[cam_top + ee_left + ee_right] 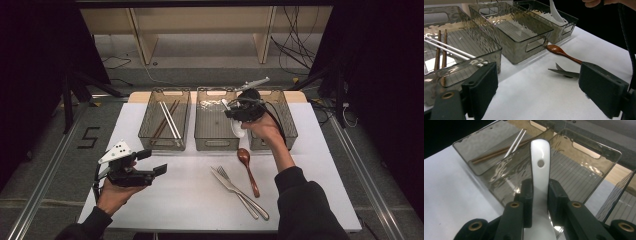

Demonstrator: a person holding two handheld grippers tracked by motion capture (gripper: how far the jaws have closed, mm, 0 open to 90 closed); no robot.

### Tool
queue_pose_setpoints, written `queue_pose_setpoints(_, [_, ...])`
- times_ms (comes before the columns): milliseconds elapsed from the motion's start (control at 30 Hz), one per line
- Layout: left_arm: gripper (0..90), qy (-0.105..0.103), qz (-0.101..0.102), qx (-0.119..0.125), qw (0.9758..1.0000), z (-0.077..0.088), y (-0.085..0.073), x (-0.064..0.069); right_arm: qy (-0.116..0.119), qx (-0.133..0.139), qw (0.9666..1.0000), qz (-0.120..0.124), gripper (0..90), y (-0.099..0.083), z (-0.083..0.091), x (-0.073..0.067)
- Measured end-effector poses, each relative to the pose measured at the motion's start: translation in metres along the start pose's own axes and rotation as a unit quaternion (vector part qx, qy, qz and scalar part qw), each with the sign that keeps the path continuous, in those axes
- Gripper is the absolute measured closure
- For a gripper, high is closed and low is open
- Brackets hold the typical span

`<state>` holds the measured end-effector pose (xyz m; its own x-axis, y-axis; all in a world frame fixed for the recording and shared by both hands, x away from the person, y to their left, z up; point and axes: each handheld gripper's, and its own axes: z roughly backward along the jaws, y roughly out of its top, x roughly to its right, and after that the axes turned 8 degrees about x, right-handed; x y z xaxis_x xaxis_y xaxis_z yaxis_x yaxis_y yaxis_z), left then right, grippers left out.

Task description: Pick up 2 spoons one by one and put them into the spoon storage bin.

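My right gripper (pixel 234 113) is shut on a white ceramic spoon (pixel 237 128), held in the air between the middle bin (pixel 215 143) and the right bin (pixel 289 131). In the right gripper view the pads (pixel 527 195) clamp the spoon's handle (pixel 540 170), whose holed end points toward the middle bin (pixel 587 147). The left gripper view catches the same spoon (pixel 556 15) hanging over the far bin. My left gripper (pixel 151 163) hovers over the table's front left, open with nothing between its pads (pixel 482 86).
The left bin (pixel 163 144) holds white and brown chopsticks (pixel 168 120). A wooden spoon (pixel 247 164) lies in front of the bins, with a fork and knife (pixel 239 189) beside it toward the front edge.
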<state>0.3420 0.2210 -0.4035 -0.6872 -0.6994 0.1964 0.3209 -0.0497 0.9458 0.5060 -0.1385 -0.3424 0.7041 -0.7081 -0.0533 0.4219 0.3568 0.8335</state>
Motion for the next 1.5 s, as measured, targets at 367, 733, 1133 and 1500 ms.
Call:
queue_pose_setpoints(367, [15.3, -0.004, -0.001, 0.003, 1.0, 0.0, -0.001, 0.0, -0.022, -0.013, 0.9995, -0.021, 76.4, 0.001, -0.023, 0.009])
queue_pose_setpoints(733, [15.3, -0.004, -0.004, 0.001, 1.0, 0.0, -0.001, 0.001, -0.029, -0.014, 0.9992, -0.025, 76.2, -0.001, -0.036, 0.005])
queue_pose_setpoints(1133, [15.3, -0.006, -0.004, -0.002, 1.0, -0.001, -0.001, 0.001, -0.045, -0.017, 0.9983, -0.033, 54.5, 0.001, -0.043, 0.002])
queue_pose_setpoints(1500, [15.3, -0.004, -0.004, -0.003, 1.0, -0.001, -0.001, 0.0, -0.031, -0.027, 0.9991, -0.007, 41.5, -0.002, -0.021, -0.011])
